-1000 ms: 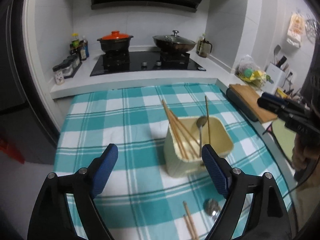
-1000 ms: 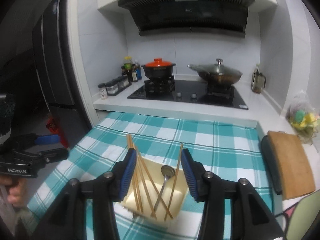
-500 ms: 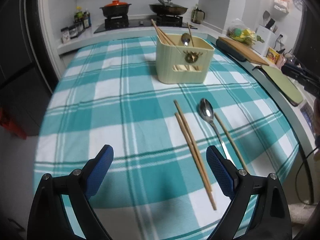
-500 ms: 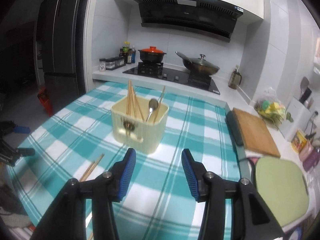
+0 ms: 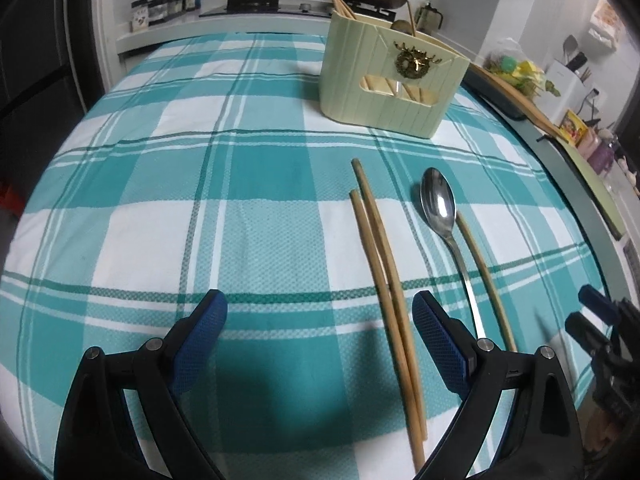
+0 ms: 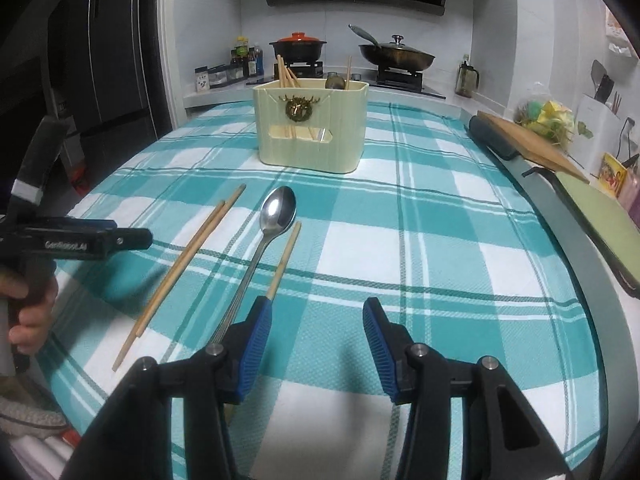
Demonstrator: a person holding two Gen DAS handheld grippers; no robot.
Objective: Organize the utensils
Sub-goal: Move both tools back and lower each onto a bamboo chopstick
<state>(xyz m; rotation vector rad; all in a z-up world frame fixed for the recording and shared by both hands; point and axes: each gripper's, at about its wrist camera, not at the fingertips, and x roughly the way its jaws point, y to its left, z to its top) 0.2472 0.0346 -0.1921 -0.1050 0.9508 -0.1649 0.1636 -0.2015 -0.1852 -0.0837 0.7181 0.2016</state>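
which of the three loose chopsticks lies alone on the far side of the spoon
The single chopstick right of the spoon; the other two lie paired on its left.

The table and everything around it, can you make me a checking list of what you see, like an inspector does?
Surface: teal and white checked tablecloth, lying flat.
Job's things: cream utensil holder stands upright with chopsticks and a spoon already in it. On the cloth lie a pair of chopsticks side by side, a metal spoon bowl up, and a single chopstick beside the spoon.
Clutter: nothing seen on the cloth.
Grippers: left gripper and right gripper both have open jaws and hold nothing.
Cables: a dark cord by the wall at the right.
Surroundings: stove with a red-lidded pot and a wok, spice jars, a wooden cutting board.
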